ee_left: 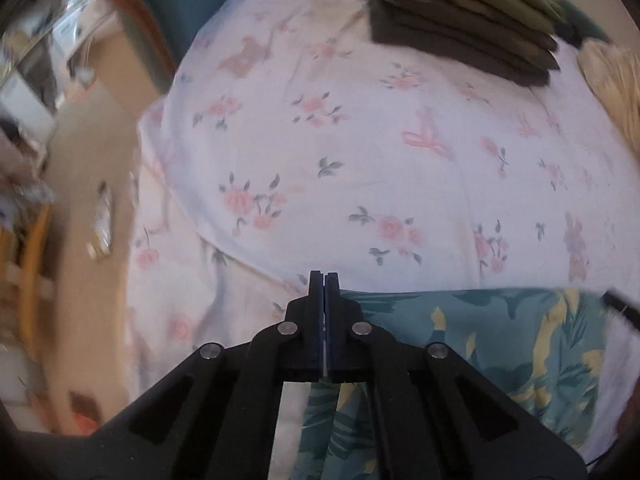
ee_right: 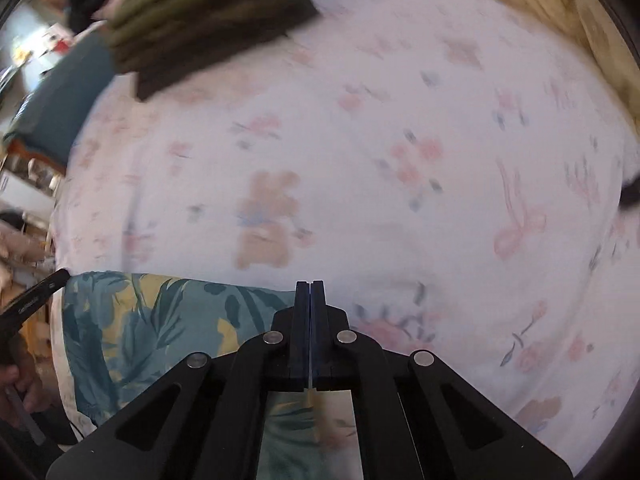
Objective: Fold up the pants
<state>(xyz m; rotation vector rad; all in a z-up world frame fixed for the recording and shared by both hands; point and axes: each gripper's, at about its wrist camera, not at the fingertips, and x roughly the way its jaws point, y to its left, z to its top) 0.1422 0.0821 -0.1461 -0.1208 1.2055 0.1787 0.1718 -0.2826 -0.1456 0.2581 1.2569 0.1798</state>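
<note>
The pants (ee_left: 500, 340) are teal fabric with a yellow and dark leaf print, lying flat on a floral bedsheet (ee_left: 360, 140). In the left wrist view my left gripper (ee_left: 324, 276) is shut at the left end of their far edge, and the cloth runs under the pads and off to the right. In the right wrist view my right gripper (ee_right: 310, 284) is shut at the right end of the same edge, with the pants (ee_right: 160, 320) spreading left and below. The left gripper's black finger (ee_right: 36, 296) shows at that view's left border, a hand (ee_right: 16, 380) beneath it.
A stack of folded dark brown and olive garments (ee_left: 460, 20) (ee_right: 208, 12) sits at the far side of the bed. Tan fabric (ee_left: 616, 80) lies at the far right. The bed's left edge drops to a beige floor (ee_left: 88, 200) with clutter.
</note>
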